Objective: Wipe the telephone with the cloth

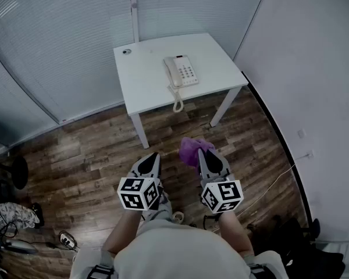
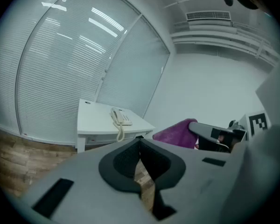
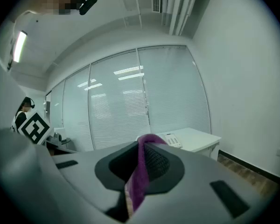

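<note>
A cream telephone [image 1: 181, 71] with its coiled cord hanging over the front edge rests on a small white table [image 1: 145, 77] ahead of me. It also shows far off as the telephone [image 2: 120, 117] in the left gripper view and the telephone [image 3: 172, 140] in the right gripper view. My right gripper [image 1: 205, 151] is shut on a purple cloth [image 1: 192, 149], which bunches out past the jaws; the cloth [image 3: 139, 171] runs pinched between them. My left gripper [image 1: 151, 157] is shut and holds nothing. Both grippers hang over the wooden floor, well short of the table.
Window blinds [image 1: 58, 34] line the back walls and a white wall [image 1: 314, 57] runs along the right. A small round fitting [image 1: 126, 52] sits at the table's back left corner. Cables and clutter [image 1: 14, 217] lie on the floor at the left.
</note>
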Available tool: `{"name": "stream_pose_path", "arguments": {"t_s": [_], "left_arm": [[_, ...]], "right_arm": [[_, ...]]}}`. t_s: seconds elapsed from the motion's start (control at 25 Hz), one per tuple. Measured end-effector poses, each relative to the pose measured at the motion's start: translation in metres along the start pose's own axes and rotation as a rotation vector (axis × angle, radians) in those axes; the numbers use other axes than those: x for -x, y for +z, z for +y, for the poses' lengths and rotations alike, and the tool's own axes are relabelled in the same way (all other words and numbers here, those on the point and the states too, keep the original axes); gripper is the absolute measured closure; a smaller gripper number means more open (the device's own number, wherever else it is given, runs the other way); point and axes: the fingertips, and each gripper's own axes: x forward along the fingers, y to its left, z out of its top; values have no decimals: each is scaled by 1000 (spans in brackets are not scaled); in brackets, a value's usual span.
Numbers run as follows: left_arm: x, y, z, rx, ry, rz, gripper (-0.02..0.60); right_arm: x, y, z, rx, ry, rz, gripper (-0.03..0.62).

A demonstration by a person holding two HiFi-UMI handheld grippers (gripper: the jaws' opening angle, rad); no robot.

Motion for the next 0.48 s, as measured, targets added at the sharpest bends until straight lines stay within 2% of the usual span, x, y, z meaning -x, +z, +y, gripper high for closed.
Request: {"name": "stream_pose_path", "arguments": {"t_s": [0.12,0.32,0.48], "left_arm": [[19,-18,-19,34,0,-21,561],[42,-40,-39,41,4,-26,561],[45,-45,-49,37,8,-29,560]], "right_arm": [[30,-1,2,17,3,-11,551],[66,-10,12,34,20,-3,551],[80,-12,10,44,27,-6,551]]}}
